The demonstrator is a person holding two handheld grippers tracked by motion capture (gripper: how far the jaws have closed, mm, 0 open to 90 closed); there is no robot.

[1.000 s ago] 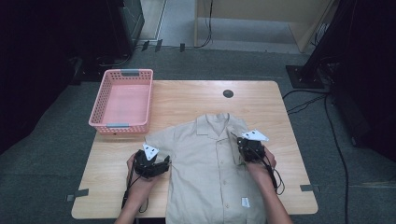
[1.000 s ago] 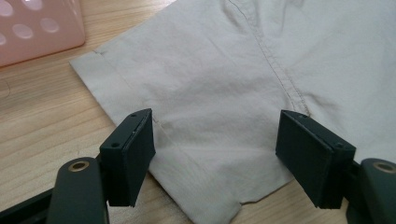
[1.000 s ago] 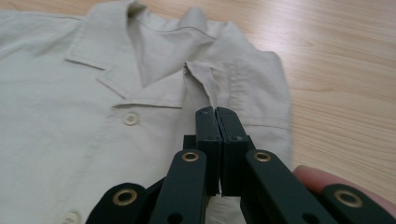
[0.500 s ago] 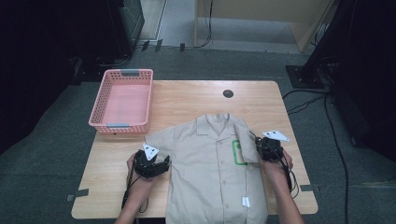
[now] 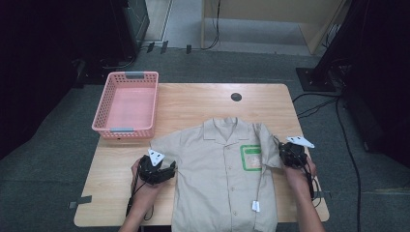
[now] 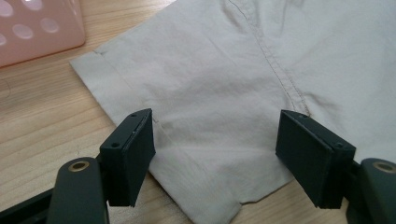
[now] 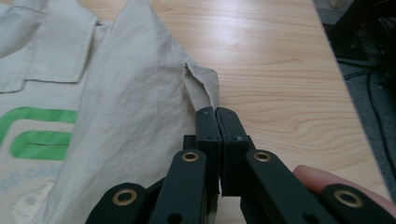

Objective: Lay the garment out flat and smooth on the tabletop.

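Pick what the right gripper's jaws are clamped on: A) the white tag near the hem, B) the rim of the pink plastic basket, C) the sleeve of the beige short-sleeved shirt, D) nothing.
C: the right gripper has its jaws shut on the sleeve edge of the beige shirt.

A beige short-sleeved shirt (image 5: 217,179) is laid flat, front up and buttoned, on the wooden surface (image 5: 203,104), just right of the pink basket (image 5: 126,104). The collar is turned away from the person. A green-edged patch (image 5: 251,157) is seen on its chest; one sleeve is folded inward over that side.
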